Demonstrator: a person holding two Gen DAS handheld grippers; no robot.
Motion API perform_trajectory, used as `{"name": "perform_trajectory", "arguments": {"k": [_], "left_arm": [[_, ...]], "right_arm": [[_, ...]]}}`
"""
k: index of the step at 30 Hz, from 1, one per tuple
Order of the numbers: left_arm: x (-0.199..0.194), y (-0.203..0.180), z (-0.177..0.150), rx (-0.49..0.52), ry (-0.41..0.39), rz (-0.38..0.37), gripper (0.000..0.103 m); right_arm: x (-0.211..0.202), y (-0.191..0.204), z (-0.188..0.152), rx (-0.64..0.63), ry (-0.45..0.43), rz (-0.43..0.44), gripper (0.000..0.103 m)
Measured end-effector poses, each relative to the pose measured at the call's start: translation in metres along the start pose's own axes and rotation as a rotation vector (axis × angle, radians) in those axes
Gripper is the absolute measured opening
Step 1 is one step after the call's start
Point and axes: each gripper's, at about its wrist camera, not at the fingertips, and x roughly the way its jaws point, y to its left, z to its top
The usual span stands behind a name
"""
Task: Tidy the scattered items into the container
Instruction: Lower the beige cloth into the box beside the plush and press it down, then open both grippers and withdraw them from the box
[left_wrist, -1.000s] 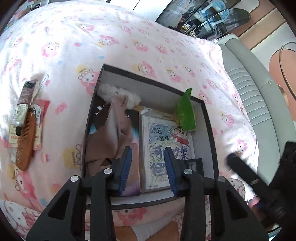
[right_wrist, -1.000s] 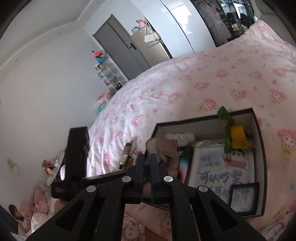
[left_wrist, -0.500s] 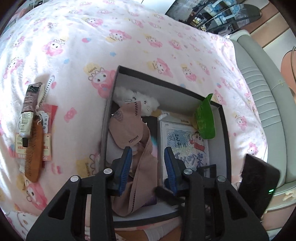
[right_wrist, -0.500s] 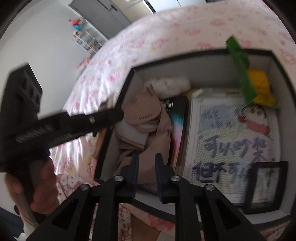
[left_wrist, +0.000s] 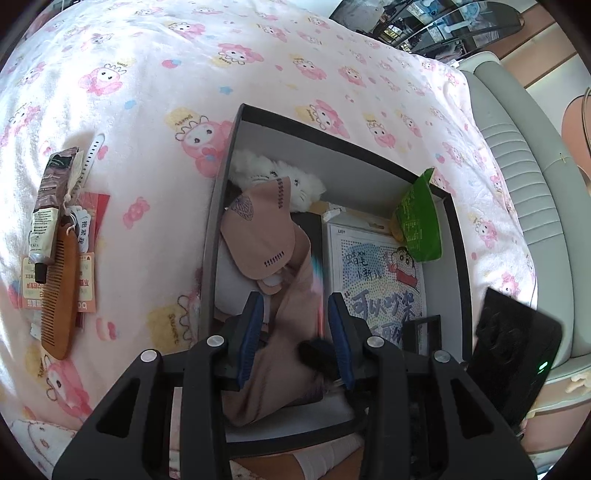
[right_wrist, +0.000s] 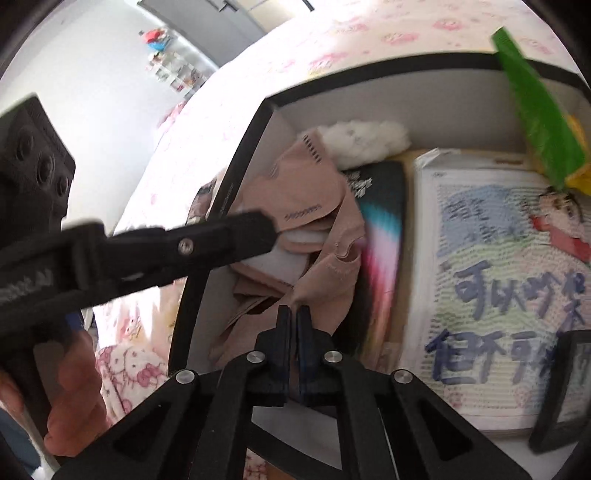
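A long strip of soft pink cloth (left_wrist: 291, 332) lies inside an open black box (left_wrist: 221, 206) on a bed. The cloth's long axis runs from the near wall of the box toward the far wall, along the left side, and its far end folds into a flat pink pad with dark stitch marks (left_wrist: 258, 240). The near end of the cloth drapes over the front edge of the box.

The right gripper (right_wrist: 294, 314) has its jaws closed together with a pinch of the pink cloth (right_wrist: 325, 266) caught at their tips. The left gripper (left_wrist: 295, 325) hangs over the same cloth with its blue-padded jaws partly apart, the cloth between them; whether the pads touch it cannot be told.

Beyond the cloth in the box sit a white fluffy toy (left_wrist: 273, 177), a cartoon picture board (left_wrist: 380, 280), a green packet (left_wrist: 419, 225) and a small black frame (right_wrist: 565, 391).

Left of the box, on the pink cartoon-print bedcover (left_wrist: 147, 92), lie a wooden comb (left_wrist: 61, 291), a brown tube (left_wrist: 50, 199) and red cards (left_wrist: 86, 284).
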Motion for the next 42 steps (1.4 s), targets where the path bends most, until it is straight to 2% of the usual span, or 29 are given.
{"name": "perform_trajectory", "arguments": {"k": [3,5,11,15,19,21,23,24,27,29,32,35,37,40,41,42], "left_arm": [[0.008,0.001,0.000,-0.024,0.037,-0.014,0.037],[0.018,0.001,0.001,-0.051,0.070,-0.050,0.037],[0.022,-0.020,0.007,0.025,0.034,0.020,0.037],[0.024,-0.030,0.015,0.063,0.028,0.025,0.039],[0.036,-0.022,0.019,0.027,0.067,0.022,0.039],[0.042,-0.019,0.016,-0.011,0.090,0.020,0.037],[0.046,-0.020,0.011,-0.035,0.108,-0.008,0.037],[0.046,-0.023,0.009,-0.027,0.106,-0.006,0.037],[0.045,-0.028,0.003,0.023,0.079,0.062,0.037],[0.050,-0.026,0.002,0.013,0.091,0.094,0.038],[0.061,-0.027,0.003,0.015,0.122,0.130,0.037],[0.062,-0.031,0.004,0.021,0.110,0.155,0.038],[0.054,-0.031,0.004,0.013,0.086,0.135,0.038],[0.032,-0.039,0.003,0.057,0.006,0.175,0.042],[0.022,-0.044,0.003,0.072,-0.026,0.186,0.045],[0.012,-0.047,0.003,0.080,-0.055,0.190,0.054]], "right_arm": [[-0.021,-0.005,-0.001,0.004,-0.037,-0.038,0.001],[-0.033,-0.011,-0.003,0.020,-0.049,-0.066,0.002],[-0.047,-0.022,-0.005,0.046,-0.054,-0.104,0.002],[-0.039,-0.014,0.000,0.047,-0.014,-0.031,0.002],[-0.018,-0.007,-0.007,0.065,0.068,0.056,0.003],[-0.018,-0.002,-0.012,0.051,0.082,0.066,0.003],[-0.023,0.000,-0.012,0.028,0.072,0.019,0.008],[-0.029,-0.001,-0.012,0.020,0.053,-0.039,0.011],[-0.047,-0.010,-0.006,0.028,-0.019,-0.162,0.020],[-0.053,-0.018,-0.001,0.044,-0.048,-0.203,0.026],[-0.053,-0.024,0.003,0.044,-0.051,-0.254,0.026],[-0.052,-0.026,0.007,0.046,-0.054,-0.266,0.026],[-0.051,-0.026,0.006,0.041,-0.059,-0.285,0.026],[-0.059,-0.025,0.008,0.032,-0.084,-0.323,0.029],[-0.065,-0.024,0.007,0.030,-0.096,-0.335,0.036],[-0.072,-0.021,0.008,0.025,-0.117,-0.351,0.044]]}}
